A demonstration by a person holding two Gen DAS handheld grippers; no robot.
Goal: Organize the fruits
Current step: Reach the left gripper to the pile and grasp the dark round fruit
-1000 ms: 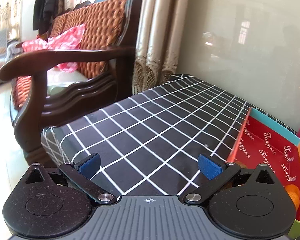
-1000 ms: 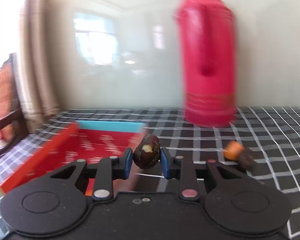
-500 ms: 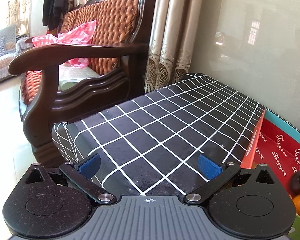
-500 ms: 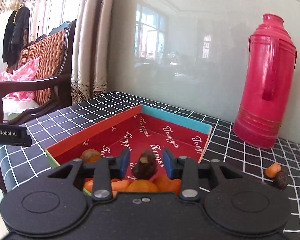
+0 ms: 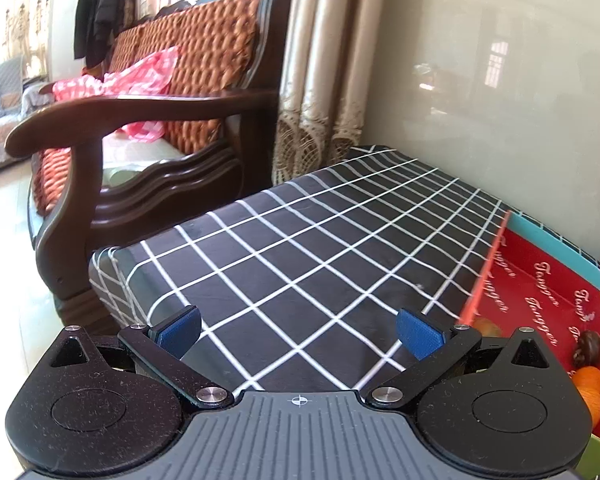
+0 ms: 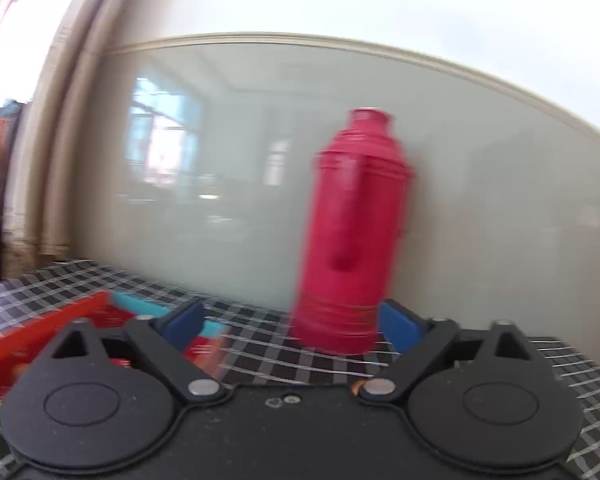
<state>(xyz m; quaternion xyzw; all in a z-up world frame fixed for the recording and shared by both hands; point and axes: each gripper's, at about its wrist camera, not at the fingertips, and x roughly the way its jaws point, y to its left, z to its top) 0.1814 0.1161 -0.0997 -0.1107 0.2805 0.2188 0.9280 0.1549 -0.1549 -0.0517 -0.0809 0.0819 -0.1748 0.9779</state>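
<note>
A red cardboard box [image 5: 540,280] with a teal end wall lies on the black checked table at the right of the left wrist view. A dark brown fruit [image 5: 589,347] and orange fruits [image 5: 590,384] lie in it. My left gripper [image 5: 300,330] is open and empty, low over the table left of the box. My right gripper [image 6: 290,324] is open and empty; its view is blurred. The box [image 6: 60,320] shows at its lower left. A small orange piece [image 6: 355,389] peeks out behind the gripper body.
A tall red thermos [image 6: 356,232] stands on the table against the glossy wall, ahead of the right gripper. A dark wooden armchair [image 5: 140,120] with orange cushions and a pink cloth stands beyond the table's left edge. Curtains [image 5: 316,80] hang behind.
My right gripper has opened and let go of the dark fruit, which now lies in the box. It has swung up and right toward the thermos. The left gripper has barely moved.
</note>
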